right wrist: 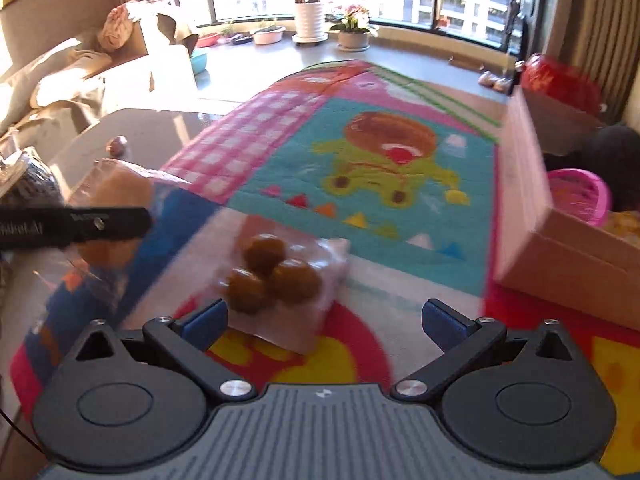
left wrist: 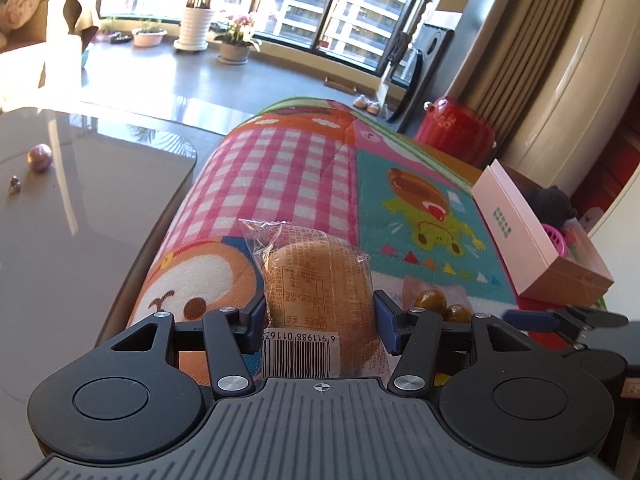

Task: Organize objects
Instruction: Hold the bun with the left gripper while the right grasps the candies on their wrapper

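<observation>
Colourful play mat [left wrist: 304, 168], left gripper [left wrist: 320, 312] clamping wrapped bun [left wrist: 320, 288], right gripper [right wrist: 324, 320] wide above brown-ball packet [right wrist: 276, 276]

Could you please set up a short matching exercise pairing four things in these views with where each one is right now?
Things:
1. wrapped bun
2. bag of brown balls
3. pink basket
4. small round purple ball

Places:
A. inside the cardboard box
B. on the glossy table
C. between the left gripper fingers
D. on the mat, ahead of the open right gripper

Pairs: 1-C, 2-D, 3-A, 4-B
</observation>
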### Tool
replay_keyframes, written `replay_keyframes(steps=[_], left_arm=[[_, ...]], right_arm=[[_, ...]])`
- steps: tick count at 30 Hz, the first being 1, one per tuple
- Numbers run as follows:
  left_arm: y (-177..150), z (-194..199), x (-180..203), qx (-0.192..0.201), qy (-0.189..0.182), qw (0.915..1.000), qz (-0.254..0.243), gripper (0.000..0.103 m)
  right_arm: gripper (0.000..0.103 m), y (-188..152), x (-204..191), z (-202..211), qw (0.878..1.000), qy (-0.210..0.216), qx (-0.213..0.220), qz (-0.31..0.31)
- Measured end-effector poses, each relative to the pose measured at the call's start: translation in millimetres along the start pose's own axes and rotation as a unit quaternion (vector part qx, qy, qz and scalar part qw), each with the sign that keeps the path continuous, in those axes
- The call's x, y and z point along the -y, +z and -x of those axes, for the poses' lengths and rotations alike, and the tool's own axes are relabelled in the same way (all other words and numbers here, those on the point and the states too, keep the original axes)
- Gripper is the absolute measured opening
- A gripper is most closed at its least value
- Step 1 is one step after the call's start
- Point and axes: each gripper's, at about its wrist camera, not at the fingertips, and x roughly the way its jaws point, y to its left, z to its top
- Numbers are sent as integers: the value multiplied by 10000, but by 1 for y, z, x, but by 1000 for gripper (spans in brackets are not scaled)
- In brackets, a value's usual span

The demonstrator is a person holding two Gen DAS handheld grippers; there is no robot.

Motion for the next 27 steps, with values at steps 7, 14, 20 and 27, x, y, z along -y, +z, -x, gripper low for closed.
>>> replay_keyframes(steps=[7,14,20,27], left_arm=[[2,2,4,-18,13,9999,-98,59],[-1,-5,10,-131,-173,9996,-153,59],[-3,-5,20,-188,-299,9991,-253,59],[-7,-1,45,-319,-474,9972,-477,59]], right_arm=[[91,8,-33,-19,9993,-198,217,220],[78,-7,-12,0,9990,-259,220,283],[76,-26,24,25,9987,-504,44,18],[76,-49,64,61,9948,-917,169,-412]])
